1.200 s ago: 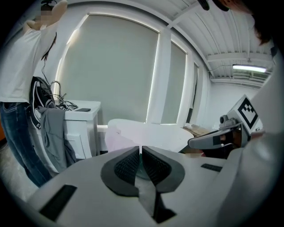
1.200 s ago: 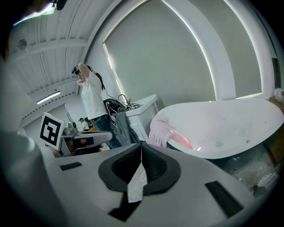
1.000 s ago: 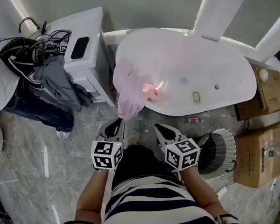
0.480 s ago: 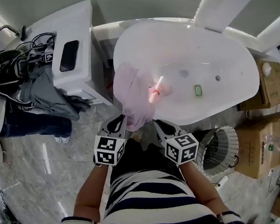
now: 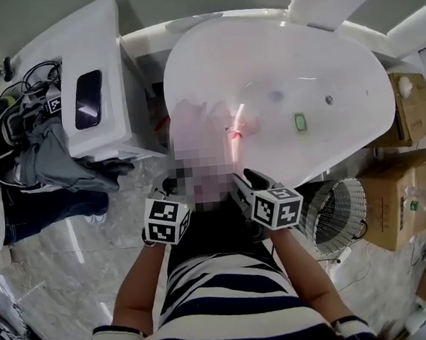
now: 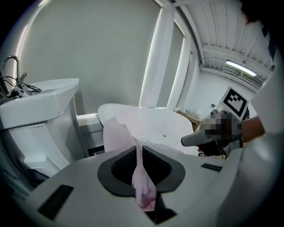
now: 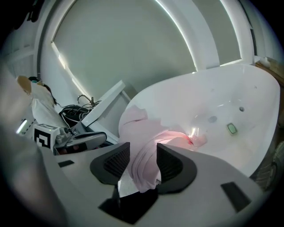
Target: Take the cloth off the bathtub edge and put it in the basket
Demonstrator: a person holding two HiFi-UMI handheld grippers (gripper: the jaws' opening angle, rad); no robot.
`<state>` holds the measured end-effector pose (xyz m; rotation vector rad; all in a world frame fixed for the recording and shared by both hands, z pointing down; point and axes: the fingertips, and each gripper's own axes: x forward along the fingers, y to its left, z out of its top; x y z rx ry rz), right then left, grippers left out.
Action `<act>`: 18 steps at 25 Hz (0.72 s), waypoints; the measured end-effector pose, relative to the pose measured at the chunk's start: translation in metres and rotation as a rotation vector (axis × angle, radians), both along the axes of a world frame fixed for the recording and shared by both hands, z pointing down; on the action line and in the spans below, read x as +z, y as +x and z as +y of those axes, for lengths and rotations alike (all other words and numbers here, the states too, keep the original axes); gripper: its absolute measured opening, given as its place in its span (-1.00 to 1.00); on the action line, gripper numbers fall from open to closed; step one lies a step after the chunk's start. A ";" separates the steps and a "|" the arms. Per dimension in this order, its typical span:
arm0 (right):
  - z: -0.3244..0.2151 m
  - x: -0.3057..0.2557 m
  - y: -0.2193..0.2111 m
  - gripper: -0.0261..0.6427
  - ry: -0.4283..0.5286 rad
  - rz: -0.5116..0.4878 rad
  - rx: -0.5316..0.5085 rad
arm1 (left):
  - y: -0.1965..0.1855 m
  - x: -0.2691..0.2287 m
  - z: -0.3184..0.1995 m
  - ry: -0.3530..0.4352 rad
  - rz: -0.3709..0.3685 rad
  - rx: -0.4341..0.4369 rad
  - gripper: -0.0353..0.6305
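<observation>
1. Now, left gripper view: the left tongs (image 6: 141, 153) are shut tight on a thin fold of the pink cloth (image 6: 143, 186).
2. Right gripper view: the right tongs (image 7: 143, 162) have just been opening, and cloth sits loosely between them.
3. Head view: the cloth lies on the bathtub (image 5: 300, 62) edge just ahead of both tongs. The basket (image 5: 336, 218) is right of them. The cloth looks light and floppy, so grab a thick bunch.
</observation>
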<state>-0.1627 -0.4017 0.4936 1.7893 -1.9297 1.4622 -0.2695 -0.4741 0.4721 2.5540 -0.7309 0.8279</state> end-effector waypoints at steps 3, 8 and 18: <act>-0.008 0.012 0.007 -0.28 -0.057 -0.022 0.048 | 0.001 0.004 -0.012 -0.006 -0.004 0.009 -0.79; -0.014 0.034 0.015 -0.11 -0.165 -0.085 0.146 | 0.000 0.012 -0.026 -0.011 -0.016 0.025 -0.79; -0.017 0.065 0.012 -0.06 -0.405 -0.380 0.278 | -0.001 0.022 -0.042 -0.039 -0.029 0.022 -0.79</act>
